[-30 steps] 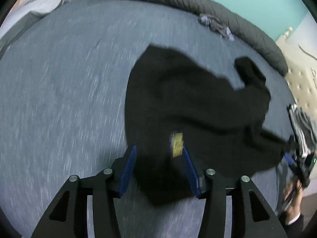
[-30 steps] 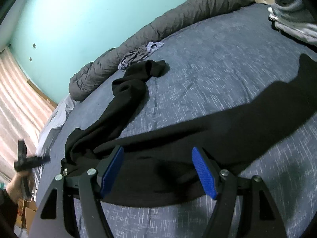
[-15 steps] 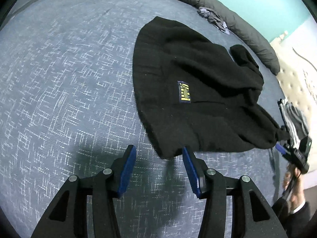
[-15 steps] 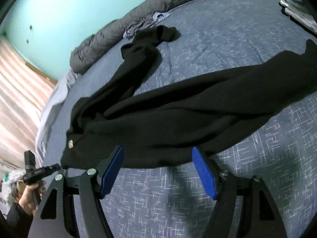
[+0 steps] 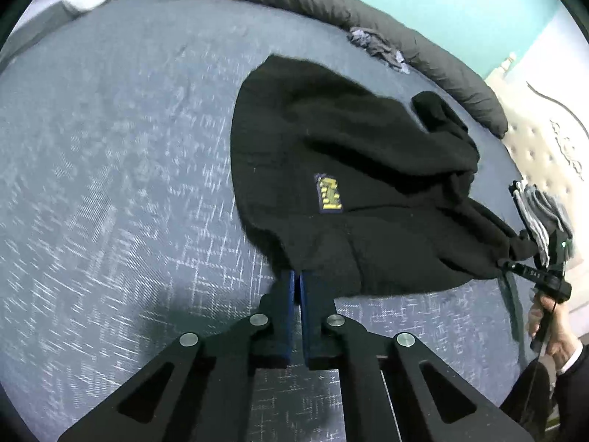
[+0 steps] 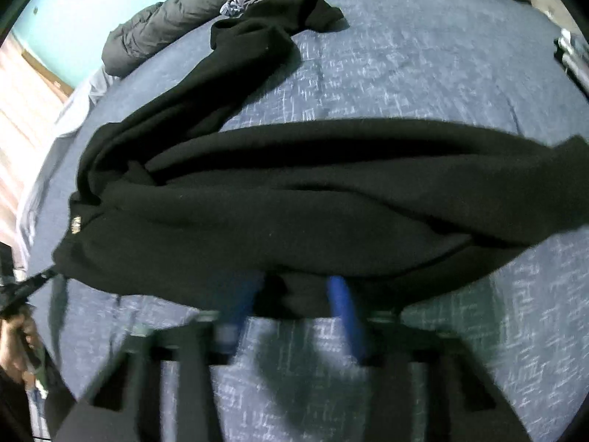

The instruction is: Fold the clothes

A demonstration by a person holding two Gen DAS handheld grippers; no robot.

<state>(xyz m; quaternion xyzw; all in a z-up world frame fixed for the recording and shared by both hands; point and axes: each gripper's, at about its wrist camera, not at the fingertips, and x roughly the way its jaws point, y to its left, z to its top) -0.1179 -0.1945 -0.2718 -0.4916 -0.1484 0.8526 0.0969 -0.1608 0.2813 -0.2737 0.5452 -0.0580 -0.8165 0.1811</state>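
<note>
Gripping edge: my left gripper (image 5: 297, 276) has its blue pads pressed together on the near hem of the black sweater (image 5: 353, 169), at the corner closest to me.
Right gripper (image 6: 294, 294): blurred in its own view; its blue pads stand apart with a fold of the sweater's edge lying between them, and I cannot tell whether they have hold of it.
Sweater position: it lies spread across the middle of the bed (image 5: 110, 184), on the blue-grey patterned cover, bunched into long folds towards my right side.
Label: a small yellow and blue patch (image 5: 330, 194) shows on the sweater just beyond my left gripper.
Sleeve: one sleeve (image 6: 257, 48) stretches away from the body of the sweater towards the far side of the bed, its cuff lying flat.
Right hand (image 5: 552, 328): seen from the left view at the bed's edge, holding the other gripper's handle.
Folded stack: grey striped clothes (image 5: 541, 213) sit near the right edge.
Far edge: a dark grey duvet (image 5: 331, 3) is rolled along the turquoise wall (image 5: 478, 0), with a small crumpled grey garment (image 5: 379, 46) against it.
</note>
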